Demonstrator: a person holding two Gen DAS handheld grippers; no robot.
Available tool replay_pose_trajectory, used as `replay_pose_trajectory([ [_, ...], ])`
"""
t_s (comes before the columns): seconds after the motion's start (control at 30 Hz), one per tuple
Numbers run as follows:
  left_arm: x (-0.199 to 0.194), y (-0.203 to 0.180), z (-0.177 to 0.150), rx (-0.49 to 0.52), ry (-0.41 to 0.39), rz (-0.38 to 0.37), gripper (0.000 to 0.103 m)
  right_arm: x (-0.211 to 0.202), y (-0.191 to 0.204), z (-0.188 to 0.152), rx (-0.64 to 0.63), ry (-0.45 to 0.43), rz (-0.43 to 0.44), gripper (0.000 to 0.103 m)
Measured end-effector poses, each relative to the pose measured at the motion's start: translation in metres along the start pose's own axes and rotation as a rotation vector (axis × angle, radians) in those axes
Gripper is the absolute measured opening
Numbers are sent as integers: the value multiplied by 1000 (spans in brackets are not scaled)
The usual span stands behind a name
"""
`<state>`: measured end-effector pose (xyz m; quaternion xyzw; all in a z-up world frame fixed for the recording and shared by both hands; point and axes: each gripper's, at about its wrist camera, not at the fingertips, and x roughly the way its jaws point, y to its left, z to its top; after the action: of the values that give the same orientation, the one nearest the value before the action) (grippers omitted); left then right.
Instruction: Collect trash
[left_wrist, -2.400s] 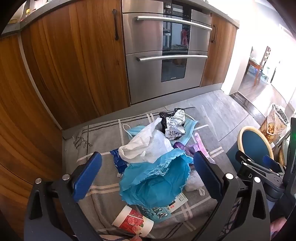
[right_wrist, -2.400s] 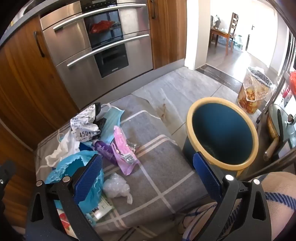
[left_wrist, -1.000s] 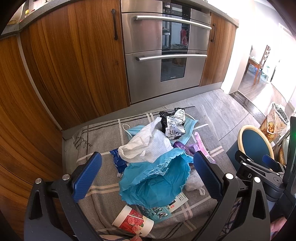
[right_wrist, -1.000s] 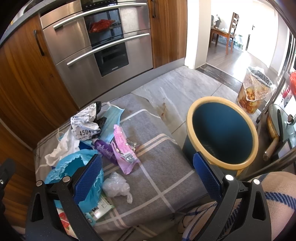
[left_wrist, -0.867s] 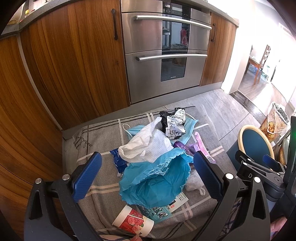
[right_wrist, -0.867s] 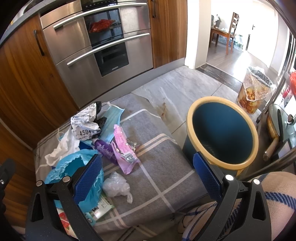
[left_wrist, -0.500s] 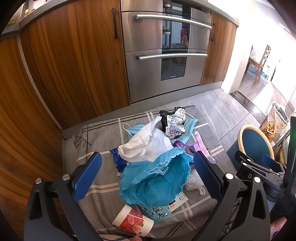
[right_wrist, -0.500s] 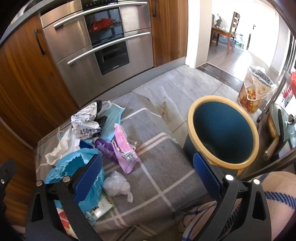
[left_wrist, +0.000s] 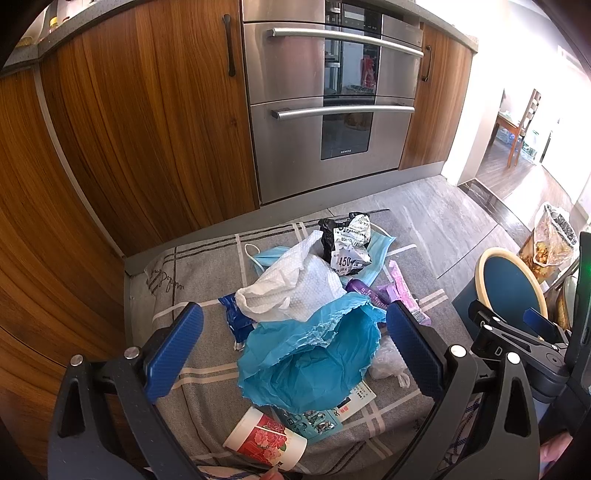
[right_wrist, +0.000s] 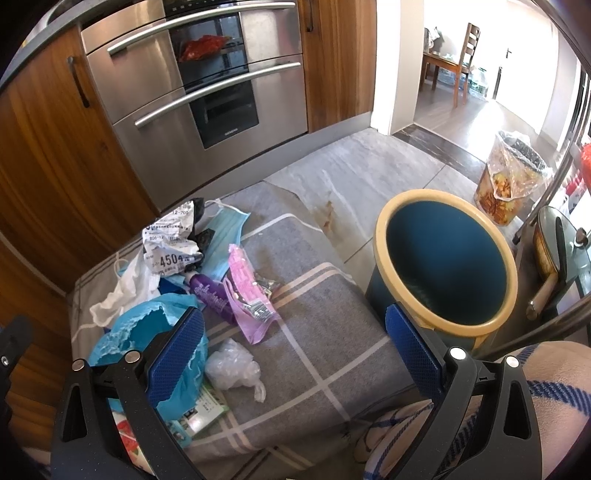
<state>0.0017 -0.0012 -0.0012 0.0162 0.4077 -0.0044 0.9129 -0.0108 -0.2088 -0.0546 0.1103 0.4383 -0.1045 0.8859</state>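
Note:
A pile of trash lies on a grey checked mat (left_wrist: 192, 288): a blue paper bag (left_wrist: 310, 358), a white plastic bag (left_wrist: 295, 288), a crumpled label wrapper (left_wrist: 351, 247), a blue face mask (right_wrist: 225, 229), a purple bottle (right_wrist: 212, 295), a pink packet (right_wrist: 245, 291), a clear plastic wad (right_wrist: 232, 365) and a flowered paper cup (left_wrist: 266, 439). My left gripper (left_wrist: 295, 354) is open, above the blue bag. My right gripper (right_wrist: 295, 347) is open, above the mat. A blue bin with a cream rim (right_wrist: 447, 258) stands to the right.
A steel oven (left_wrist: 328, 96) and wooden cabinets (left_wrist: 147, 122) rise behind the mat. A filled clear trash bag (right_wrist: 509, 181) stands on the tile floor at the right. A pan (right_wrist: 557, 251) sits right of the bin. A blanket-covered knee (right_wrist: 554, 406) is at the lower right.
Both views have shifted very slightly; nothing in the trash pile has moved, and both grippers stay open.

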Motion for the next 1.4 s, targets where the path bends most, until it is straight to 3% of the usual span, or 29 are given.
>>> replay_pose_trajectory([
  [0.67, 0, 0, -4, -3, 5, -3, 98, 2, 0, -1, -1, 9, -2, 98],
  [0.9, 13, 13, -11, -47, 15, -34, 98, 3, 3, 5, -47, -10, -13, 98],
  [1.0, 19, 15, 0, 0, -19, 4, 98, 4, 7, 20, -80, -20, 20, 98],
  [1.1, 33, 19, 16, 35, -14, -1, 98, 10, 5, 47, -68, 6, 116, 98],
  [1.27, 59, 46, 40, -51, 9, -26, 97, 25, 17, 83, -106, 14, 228, 97],
  [1.4, 72, 59, 54, -60, -4, -31, 95, 43, 38, 101, -165, 10, 280, 95],
])
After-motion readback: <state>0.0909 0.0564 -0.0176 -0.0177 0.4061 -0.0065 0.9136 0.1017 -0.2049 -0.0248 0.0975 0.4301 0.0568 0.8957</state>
